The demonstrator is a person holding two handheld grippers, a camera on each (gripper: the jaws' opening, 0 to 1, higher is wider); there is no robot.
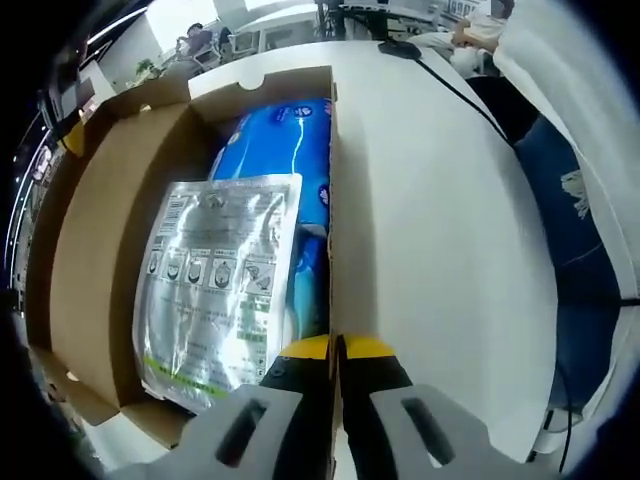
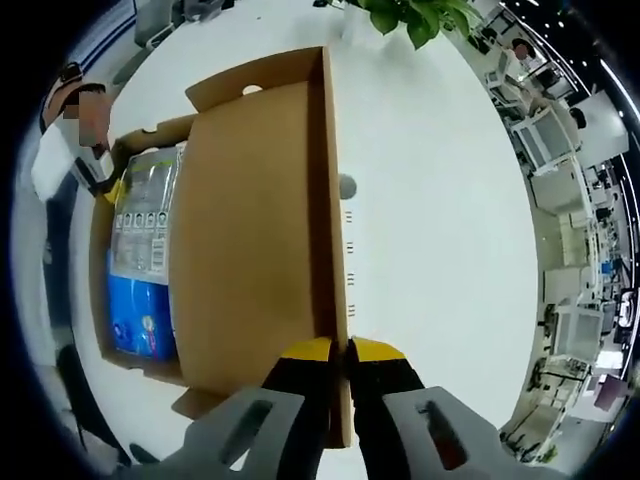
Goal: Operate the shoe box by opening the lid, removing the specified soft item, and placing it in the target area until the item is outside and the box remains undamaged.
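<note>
left gripper: clamping box wall — bottom centre
right gripper: pinching lid edge
silver pouch: lying on blue pack inside

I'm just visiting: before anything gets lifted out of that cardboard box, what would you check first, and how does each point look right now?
1. Lid open: ok, swung up and back.
2. Left gripper steadying the box wall: ok, its jaws pinch the edge.
3. Right gripper holding the lid edge: ok, shut on it.
4. Silver pouch reachable: ok, it lies on top of the blue pack.
5. A gripper free to pick: not ok, both are occupied.
6. Box undamaged: cannot tell everywhere; the visible walls look intact.
</note>
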